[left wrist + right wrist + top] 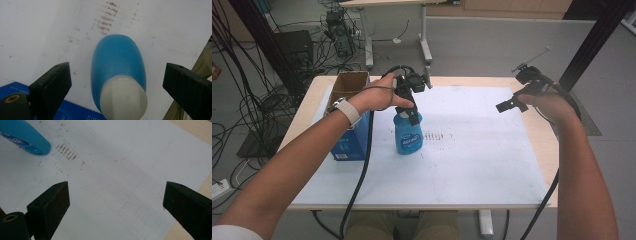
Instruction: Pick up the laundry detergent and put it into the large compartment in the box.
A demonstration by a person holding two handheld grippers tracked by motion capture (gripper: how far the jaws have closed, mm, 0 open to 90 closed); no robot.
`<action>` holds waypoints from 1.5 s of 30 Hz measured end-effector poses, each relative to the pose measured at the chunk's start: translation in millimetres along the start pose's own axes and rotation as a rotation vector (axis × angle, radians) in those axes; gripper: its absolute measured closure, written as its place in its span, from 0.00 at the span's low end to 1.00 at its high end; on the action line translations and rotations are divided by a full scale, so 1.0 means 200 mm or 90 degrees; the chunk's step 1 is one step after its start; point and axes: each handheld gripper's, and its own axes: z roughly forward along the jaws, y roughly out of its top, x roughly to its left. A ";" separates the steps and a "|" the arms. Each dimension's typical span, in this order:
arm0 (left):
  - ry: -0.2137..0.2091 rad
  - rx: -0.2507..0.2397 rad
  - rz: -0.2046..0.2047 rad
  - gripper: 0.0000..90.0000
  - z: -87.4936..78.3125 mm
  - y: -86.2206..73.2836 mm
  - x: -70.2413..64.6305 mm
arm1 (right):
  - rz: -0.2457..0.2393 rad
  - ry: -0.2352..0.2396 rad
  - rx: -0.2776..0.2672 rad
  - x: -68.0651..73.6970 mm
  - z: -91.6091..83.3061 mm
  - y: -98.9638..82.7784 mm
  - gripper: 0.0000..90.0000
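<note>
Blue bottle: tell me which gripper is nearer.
Left. The left gripper hangs right over the blue bottle, jaws open; the right gripper is far off to its right.

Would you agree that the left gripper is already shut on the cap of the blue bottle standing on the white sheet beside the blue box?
Not quite: the left gripper is open, its jaws wide apart on either side of the blue bottle, touching nothing, as the left gripper view shows. The bottle does stand on the white sheet beside the blue box.
</note>
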 end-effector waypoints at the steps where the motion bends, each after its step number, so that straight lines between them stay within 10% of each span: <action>1: 0.000 0.000 0.000 0.10 0.00 0.00 0.00 | 0.000 0.000 0.000 0.00 0.00 0.00 0.08; 45: -0.001 0.018 0.003 0.10 0.08 0.03 -0.01 | 0.003 0.006 -0.002 -0.01 0.02 -0.02 0.08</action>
